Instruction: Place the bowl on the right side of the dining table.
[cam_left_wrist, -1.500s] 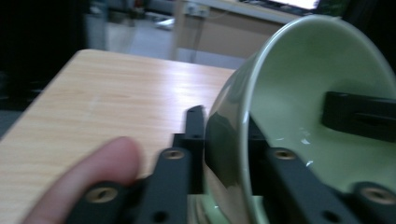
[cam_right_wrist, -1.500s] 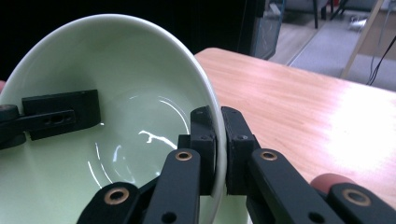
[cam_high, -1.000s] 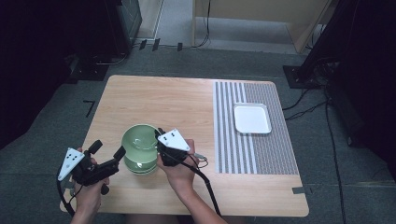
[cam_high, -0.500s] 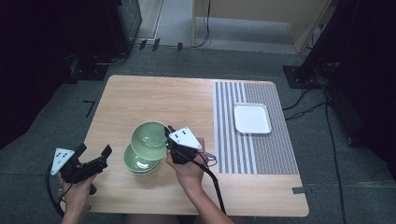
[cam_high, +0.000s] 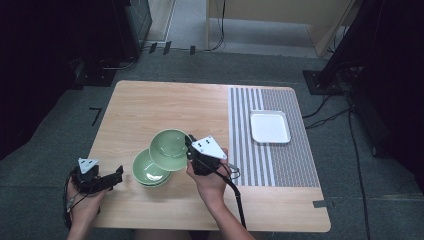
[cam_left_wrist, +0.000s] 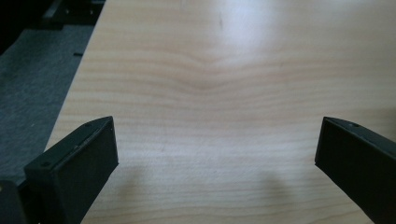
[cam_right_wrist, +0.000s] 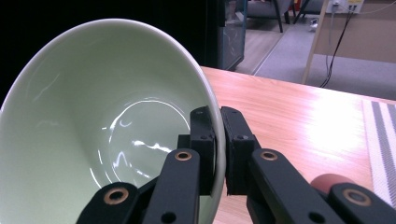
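Observation:
My right gripper is shut on the rim of a pale green bowl, which hangs tilted above the table. One jaw sits inside the rim, the other outside. A second green bowl rests on the wooden table just below and to the left of the lifted one. My left gripper is low at the table's front left corner, open, with bare wood between its jaws.
A white square tray lies on the grey striped mat at the table's right side. Dark equipment and cables stand on the floor around the table.
The right gripper has lifted the upper bowl off the stack and carried it up and to the right, tilting it. The left gripper has drawn back and down to the front left corner.

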